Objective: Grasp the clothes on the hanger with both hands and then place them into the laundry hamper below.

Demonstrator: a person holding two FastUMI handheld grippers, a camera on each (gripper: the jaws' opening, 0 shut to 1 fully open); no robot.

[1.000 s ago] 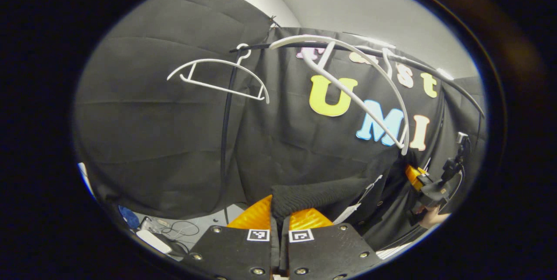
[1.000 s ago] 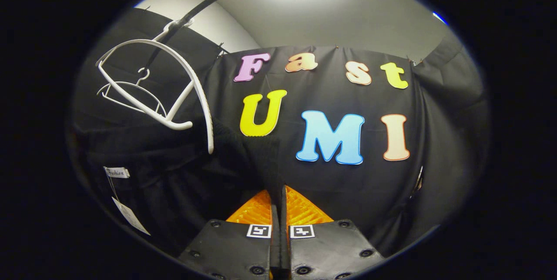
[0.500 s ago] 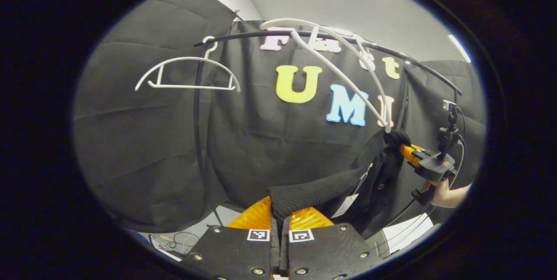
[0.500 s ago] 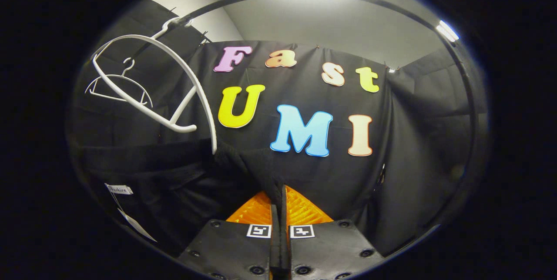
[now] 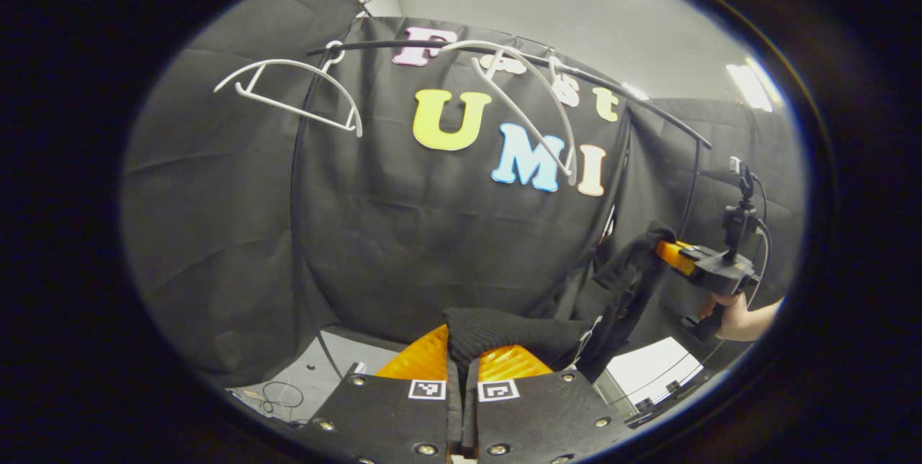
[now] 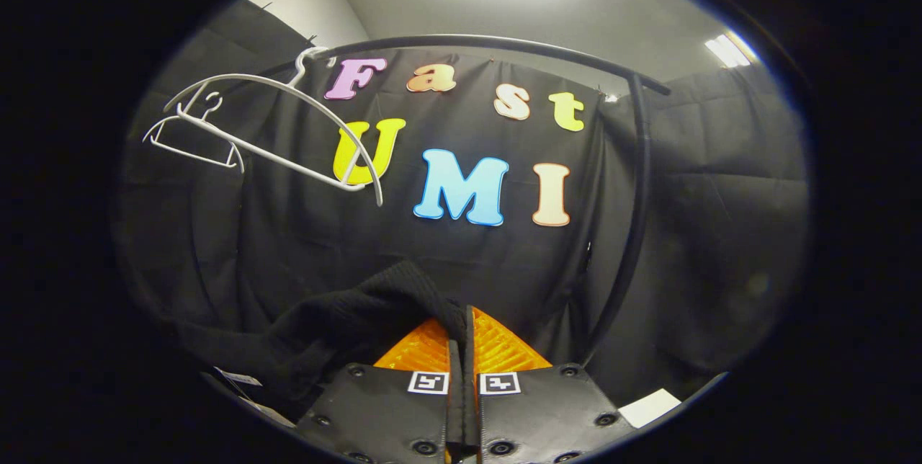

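Black knitted clothes, a soft ribbed garment with pale tags hanging from it, are hanging slack between my two grippers, below the black metal rail and clear of the white plastic hanger that is dangling bare from it. My left gripper is pinching one end of the knit: both fingers are pressing together on a bunched fold that is bulging out just above the tips. In the right gripper view my right gripper is doing the same, fingers closed narrow on the other end of the fabric, which is draping down and away to the left. I am holding it at two separate points so the garment is spreading between them rather than bunching into one trailing lump, which should make it easier to steer down. From the left gripper view I am also seeing my right gripper farther off, with my hand gripping its handle and the cloth sagging from its tip. A second white plastic hanger is hanging empty at the rail's far end. I judge the garment to be freed, so lowering both ends together toward the hamper is the step remaining. A sleeve or tag could catch on the way down.
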